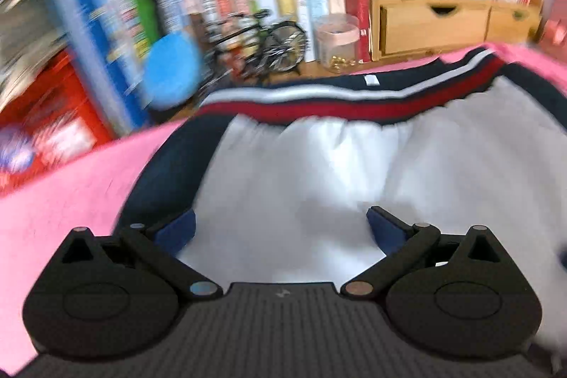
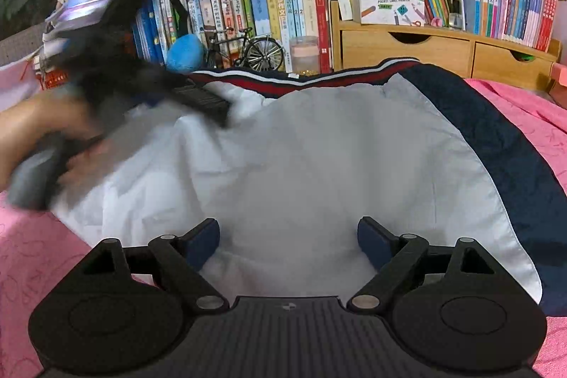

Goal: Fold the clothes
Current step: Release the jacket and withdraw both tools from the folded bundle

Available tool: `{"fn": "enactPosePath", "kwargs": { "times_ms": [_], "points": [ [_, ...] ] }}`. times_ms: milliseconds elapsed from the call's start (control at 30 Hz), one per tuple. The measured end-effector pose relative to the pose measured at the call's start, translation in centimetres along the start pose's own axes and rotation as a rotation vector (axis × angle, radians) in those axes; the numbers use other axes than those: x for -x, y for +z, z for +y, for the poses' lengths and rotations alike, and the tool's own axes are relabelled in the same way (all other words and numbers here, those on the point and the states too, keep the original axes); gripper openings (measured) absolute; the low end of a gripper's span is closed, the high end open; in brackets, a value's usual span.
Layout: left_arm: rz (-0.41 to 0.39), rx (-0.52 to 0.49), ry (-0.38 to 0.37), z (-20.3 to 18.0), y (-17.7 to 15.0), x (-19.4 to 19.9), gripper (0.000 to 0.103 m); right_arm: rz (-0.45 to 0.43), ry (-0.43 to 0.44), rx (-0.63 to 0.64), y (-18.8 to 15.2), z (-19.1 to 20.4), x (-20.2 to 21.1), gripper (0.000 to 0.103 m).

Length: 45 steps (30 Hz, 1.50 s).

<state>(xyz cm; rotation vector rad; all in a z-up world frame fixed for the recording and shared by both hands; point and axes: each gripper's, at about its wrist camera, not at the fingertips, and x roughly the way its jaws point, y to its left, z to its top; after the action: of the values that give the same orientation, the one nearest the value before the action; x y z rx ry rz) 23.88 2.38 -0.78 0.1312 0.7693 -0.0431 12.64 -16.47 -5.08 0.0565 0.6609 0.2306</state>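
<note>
- You are hovering the right tool [image 2: 287, 236] over the garment [image 2: 319, 147], jaws spread wide, gripping nothing.
- Your left tool [image 1: 280, 229] is also standing wide open and empty above the white cloth; its view is motion-blurred.
- The garment is lying on the pink bed cover [image 2: 32, 254], white panel up, navy edge [image 2: 496, 137] at 3 o'clock, striped band [image 1: 319, 101] at 12 o'clock near the bookshelf [image 2: 283, 6].
- Progress looks early to me: I'm seeing wrinkles at 9 o'clock and no clear finished fold.
- You are likely needing to grab an edge, fold across, then flatten.
</note>
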Motion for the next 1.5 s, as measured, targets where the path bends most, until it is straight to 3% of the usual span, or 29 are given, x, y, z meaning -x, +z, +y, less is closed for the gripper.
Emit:
{"fn": "enactPosePath", "kwargs": {
  "times_ms": [33, 133, 267, 433, 467, 533, 600, 667, 733, 800, 900, 1000, 1133, 1300, 1500],
  "points": [
    [-0.017, 0.007, -0.006, 0.6, -1.1, 1.5, 0.103, 0.0, -0.003, 0.001, 0.0, 0.0, 0.0, 0.087],
    [-0.057, -0.077, 0.107, 1.6, -4.5, 3.9, 0.103, -0.001, -0.013, -0.006, 0.0, 0.0, -0.1, 0.089],
    [-0.072, -0.055, 0.111, 3.8, -7.1, 4.3, 0.103, -0.046, 0.033, -0.08, -0.4, -2.0, 1.7, 0.09],
    [-0.066, 0.011, 0.124, 6.1, -8.9, 4.9, 0.103, -0.121, -0.165, -0.213, -1.9, -8.4, 6.4, 0.09],
    [-0.068, 0.012, 0.135, 6.5, -9.4, 4.8, 0.103, -0.1, -0.204, -0.213, -2.3, -9.3, 6.3, 0.09],
    [-0.076, 0.09, 0.081, 7.8, -10.3, 4.6, 0.103, -0.011, -0.314, -0.221, -3.0, -10.8, 5.1, 0.095],
    [-0.049, 0.2, 0.023, 9.3, -10.6, 4.3, 0.103, -0.007, -0.286, -0.239, -2.9, -11.4, 5.5, 0.094],
    [-0.022, 0.263, 0.027, 9.8, -10.5, 5.1, 0.103, 0.002, -0.295, -0.233, -2.5, -11.1, 6.4, 0.091],
    [-0.038, 0.236, 0.054, 8.7, -10.2, 6.9, 0.103, -0.037, -0.269, -0.238, -2.2, -10.6, 8.3, 0.091],
    [-0.054, 0.179, 0.032, 6.7, -10.3, 8.7, 0.103, -0.104, -0.146, -0.216, -2.0, -9.6, 10.9, 0.095],
    [-0.063, 0.104, -0.014, 3.6, -10.7, 11.0, 0.103, -0.101, -0.051, -0.157, -1.4, -7.3, 12.7, 0.102],
    [-0.02, 0.074, -0.067, 0.9, -12.1, 11.7, 0.103, -0.069, -0.044, -0.083, -1.6, -5.2, 13.7, 0.103],
    [0.018, 0.03, -0.04, -1.5, -13.8, 12.2, 0.103, -0.035, -0.023, -0.021, -2.6, -3.2, 13.9, 0.103],
    [0.056, 0.057, -0.072, -1.8, -14.3, 12.6, 0.103, 0.004, -0.02, 0.038, -3.9, -1.1, 13.6, 0.103],
    [0.04, 0.048, -0.056, -2.1, -14.5, 13.9, 0.103, 0.013, -0.03, 0.091, -4.9, 0.0, 13.6, 0.103]
  ]
}}
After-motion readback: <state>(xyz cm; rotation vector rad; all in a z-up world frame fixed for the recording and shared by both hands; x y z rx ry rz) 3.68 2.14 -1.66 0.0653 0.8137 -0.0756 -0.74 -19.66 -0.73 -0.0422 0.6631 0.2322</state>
